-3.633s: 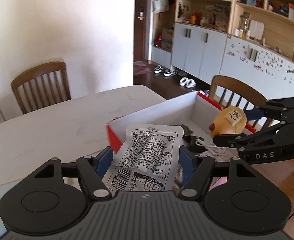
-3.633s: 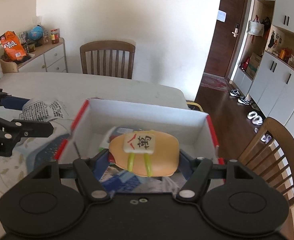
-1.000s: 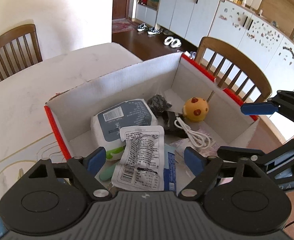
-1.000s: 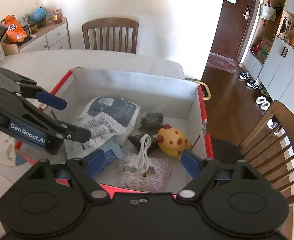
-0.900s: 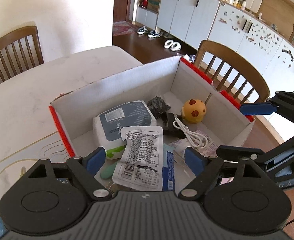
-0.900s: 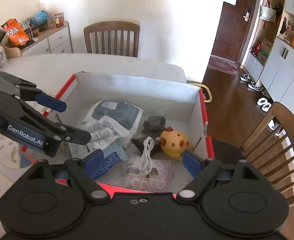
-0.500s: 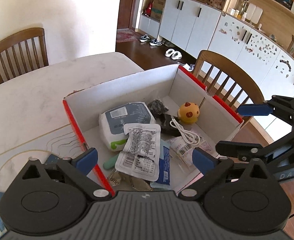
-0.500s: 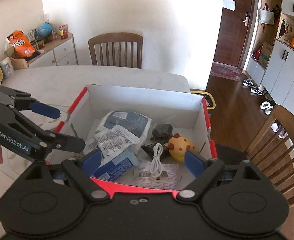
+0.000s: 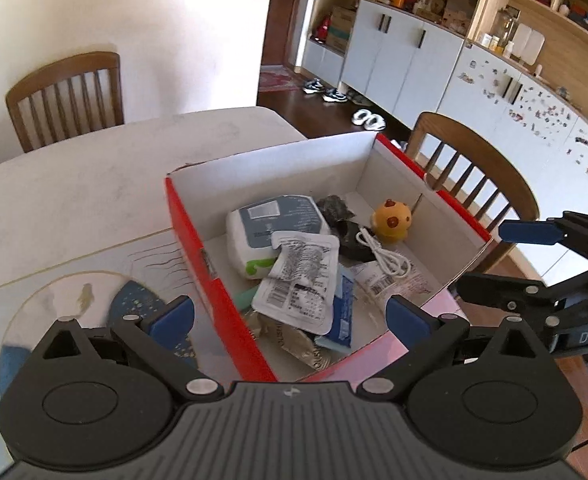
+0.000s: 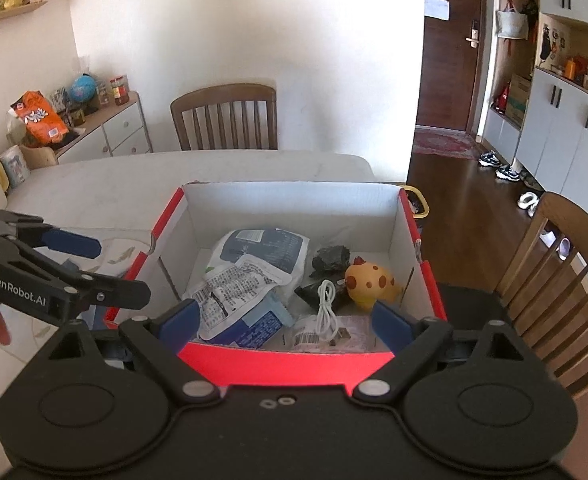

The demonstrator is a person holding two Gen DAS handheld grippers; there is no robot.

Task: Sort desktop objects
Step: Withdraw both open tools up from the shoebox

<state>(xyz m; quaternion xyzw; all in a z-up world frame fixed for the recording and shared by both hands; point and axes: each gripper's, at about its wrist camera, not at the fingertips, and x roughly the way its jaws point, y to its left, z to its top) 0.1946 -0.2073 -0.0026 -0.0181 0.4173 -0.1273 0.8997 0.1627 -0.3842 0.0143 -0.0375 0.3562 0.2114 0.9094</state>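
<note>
Above the red box (image 9: 213, 280) of sorted items, left tool (image 9: 289, 318) and right tool (image 10: 285, 322) both spread, empty.

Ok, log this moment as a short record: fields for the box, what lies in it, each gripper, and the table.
box: red-edged cardboard box, open top, on the table
contents: blue-grey pack, printed white pouch lying on it, white cable, yellow spotted toy, dark lump
left gripper: open, nothing between the fingers, jaws have just been opening
right gripper: open, nothing held, jaws have just been opening
table: pale top, patterned mat beside the box
</note>
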